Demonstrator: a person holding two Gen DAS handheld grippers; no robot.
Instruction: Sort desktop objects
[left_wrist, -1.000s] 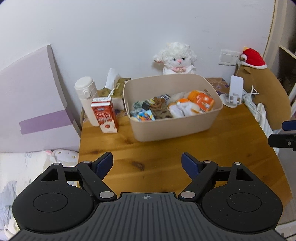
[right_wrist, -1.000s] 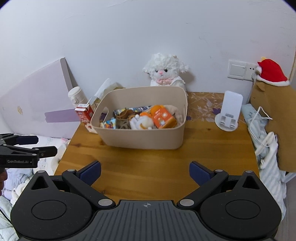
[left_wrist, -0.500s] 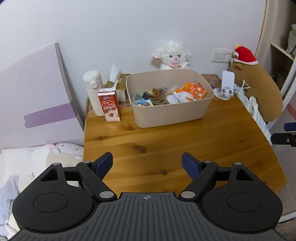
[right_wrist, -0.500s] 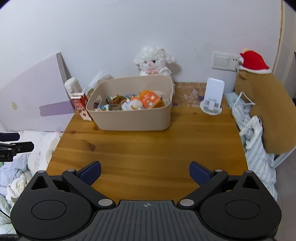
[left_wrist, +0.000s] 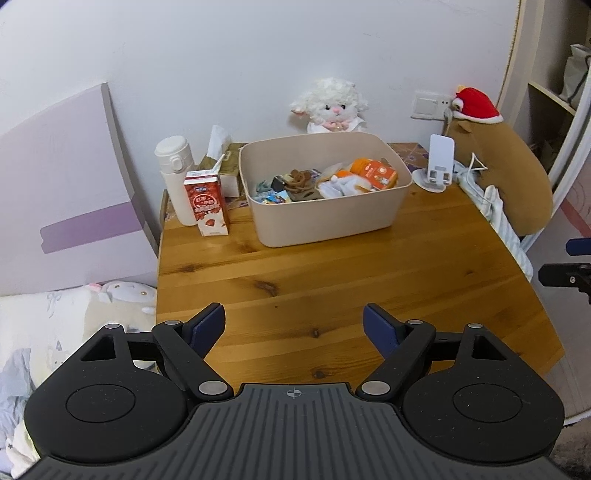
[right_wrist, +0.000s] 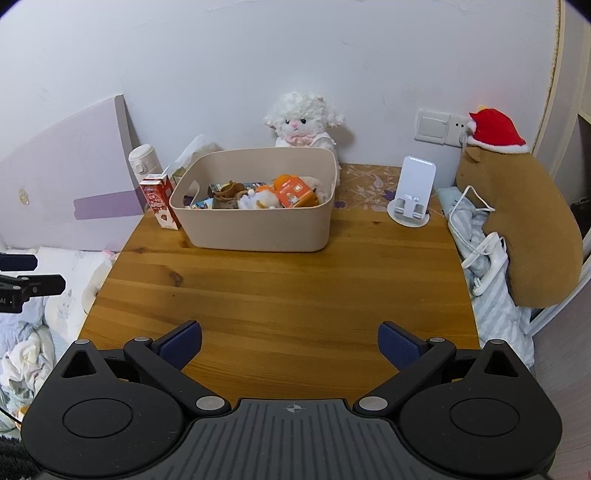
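With the beige bin holding the small items mid-frame, I judge sorting finished.
Left gripper and right gripper gape wide, empty, at each frame's bottom.

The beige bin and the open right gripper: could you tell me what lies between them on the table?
Nothing: in the right wrist view, only bare wooden table runs from the right gripper to the beige bin.

beige bin upright on table, filled with small items
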